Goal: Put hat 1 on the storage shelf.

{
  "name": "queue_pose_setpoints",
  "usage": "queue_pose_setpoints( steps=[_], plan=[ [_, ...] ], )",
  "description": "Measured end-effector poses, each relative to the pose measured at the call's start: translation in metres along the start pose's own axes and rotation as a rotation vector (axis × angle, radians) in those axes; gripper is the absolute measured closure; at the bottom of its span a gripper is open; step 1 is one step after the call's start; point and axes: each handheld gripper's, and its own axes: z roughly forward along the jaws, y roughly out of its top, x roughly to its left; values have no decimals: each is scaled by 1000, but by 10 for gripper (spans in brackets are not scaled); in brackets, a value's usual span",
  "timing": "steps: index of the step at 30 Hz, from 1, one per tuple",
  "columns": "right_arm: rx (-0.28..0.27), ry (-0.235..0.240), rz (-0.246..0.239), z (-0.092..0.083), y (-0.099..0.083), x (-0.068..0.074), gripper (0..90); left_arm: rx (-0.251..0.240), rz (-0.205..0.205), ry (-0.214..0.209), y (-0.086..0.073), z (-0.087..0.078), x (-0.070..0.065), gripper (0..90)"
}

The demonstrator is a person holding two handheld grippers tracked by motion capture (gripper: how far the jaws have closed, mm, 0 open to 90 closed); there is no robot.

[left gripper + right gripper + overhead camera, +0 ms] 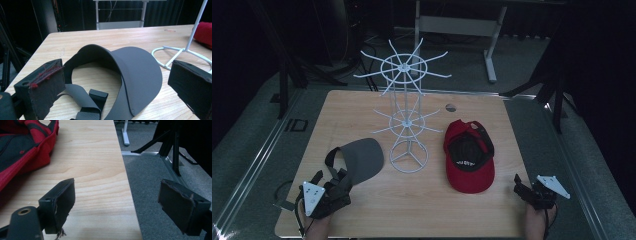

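From the high view, a white wire display stand [408, 116] with two tiers of radiating hooks rises from a ring base on the pale wooden table [422, 205]; left of that base lies a grey fabric visor with a curved brim and a black strap [360, 159], and right of the base lies a red baseball cap turned crown-down, its dark lining up [469, 156]. The left gripper [328, 178] sits at the near left corner, just behind the visor's strap; the right gripper [522, 189] sits at the near right edge, beyond the cap and apart from it. A small dark hole in the tabletop [451, 107] lies right of the stand's pole.

The left gripper view gives what the high view cannot — its jaws stand wide apart, released, with the visor [130, 72] lying on the wood ahead of and between them, no pad pressing on it; the strap's loose end and buckle [97, 96] curl nearest the camera; the stand's ring base [180, 53] lies past the brim, with a sliver of the cap [203, 31] behind it.

The right gripper view shows its jaws also spread and holding nothing — one over the table's edge [100, 182], the other over the grey carpet floor [150, 177]; the cap [27, 147] lies far to the side.
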Motion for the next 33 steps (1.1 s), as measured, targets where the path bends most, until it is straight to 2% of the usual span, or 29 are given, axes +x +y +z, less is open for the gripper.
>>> queue_pose_setpoints(
  steps=[2,4,6,8,13,14,16,17,21,23,25,28,29,31,32,33],
  plan=[
    [13,8,3,0,0,0,142,-1,-1,0,0,0,0,9],
    [34,34,1,-1,0,2,142,-1,-4,2,0,-1,0,10],
    [58,58,-16,0,2,6,141,-1,-7,0,0,-1,0,9],
    [62,66,-42,0,3,10,141,1,-8,0,0,-1,0,10],
    [73,102,-36,2,9,14,141,2,-14,-5,0,-1,1,10],
    [79,112,-47,3,11,17,140,1,-16,-4,0,-2,1,10],
    [77,124,-47,3,14,20,134,-2,-32,-4,0,-1,2,9],
    [74,125,-49,3,16,21,131,-12,-59,-14,0,-2,3,10],
    [59,148,-46,-1,29,26,126,-28,-88,-42,0,-3,3,10],
    [52,162,-49,-2,36,28,122,-38,-92,-49,1,-4,3,9],
    [35,164,-69,-1,43,30,118,-38,-79,-48,1,-4,2,10],
    [49,177,-85,1,49,32,114,-30,-63,-42,1,-5,1,10],
    [57,196,-93,3,55,34,111,-29,-65,-44,1,-5,1,10],
    [63,190,-123,4,60,38,112,-28,-67,-44,1,-5,1,10],
    [63,190,-123,4,60,38,112,-27,-68,-44,1,-5,1,10],
    [76,219,-102,6,65,39,130,-24,-76,-47,1,-5,2,10]
  ],
)
